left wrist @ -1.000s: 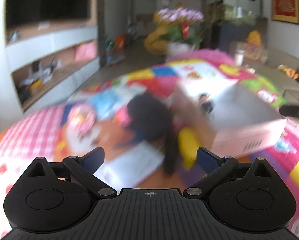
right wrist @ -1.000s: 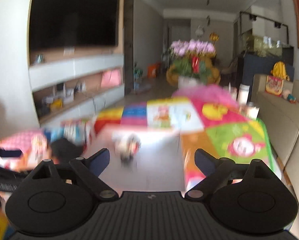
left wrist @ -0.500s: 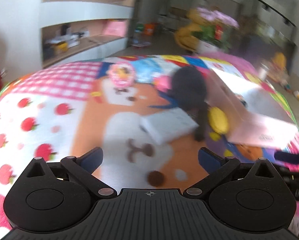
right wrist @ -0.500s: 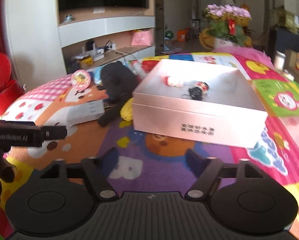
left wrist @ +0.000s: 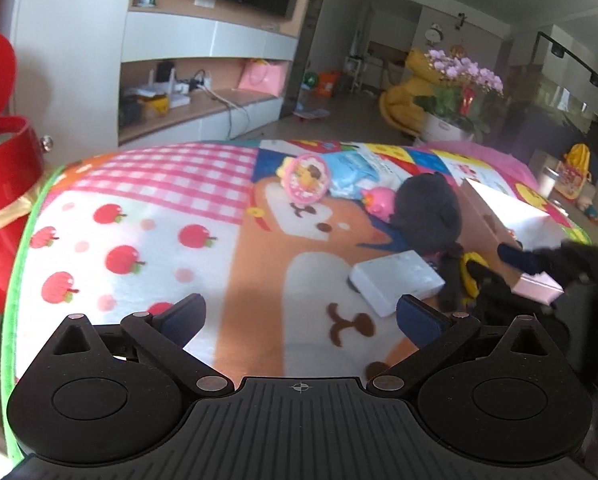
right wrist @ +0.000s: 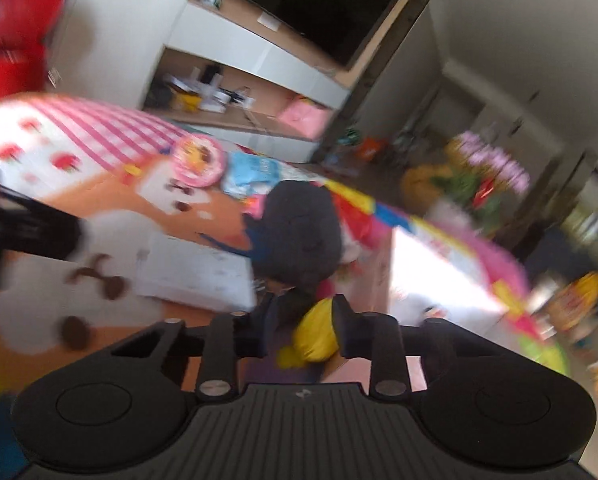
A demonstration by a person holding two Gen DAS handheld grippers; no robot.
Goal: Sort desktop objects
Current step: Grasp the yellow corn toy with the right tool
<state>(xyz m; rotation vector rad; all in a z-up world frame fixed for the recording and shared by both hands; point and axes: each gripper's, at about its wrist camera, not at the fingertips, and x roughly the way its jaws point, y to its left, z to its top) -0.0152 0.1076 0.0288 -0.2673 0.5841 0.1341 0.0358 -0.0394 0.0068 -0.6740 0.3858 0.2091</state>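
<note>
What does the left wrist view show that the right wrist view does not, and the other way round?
Only the left wrist view: the left claw open over the blanket, nothing between its fingers, and the right claw seen from the side near the pink box.

Only the right wrist view: the right claw closed on the black plush toy, its dark limb and yellow foot between the fingers.

Both: the plush toy, white flat box, round pink toy, pink box, shelves.

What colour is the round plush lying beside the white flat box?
Dark grey, nearly black: the plush shows best in the left wrist view, beside the white box.
</note>
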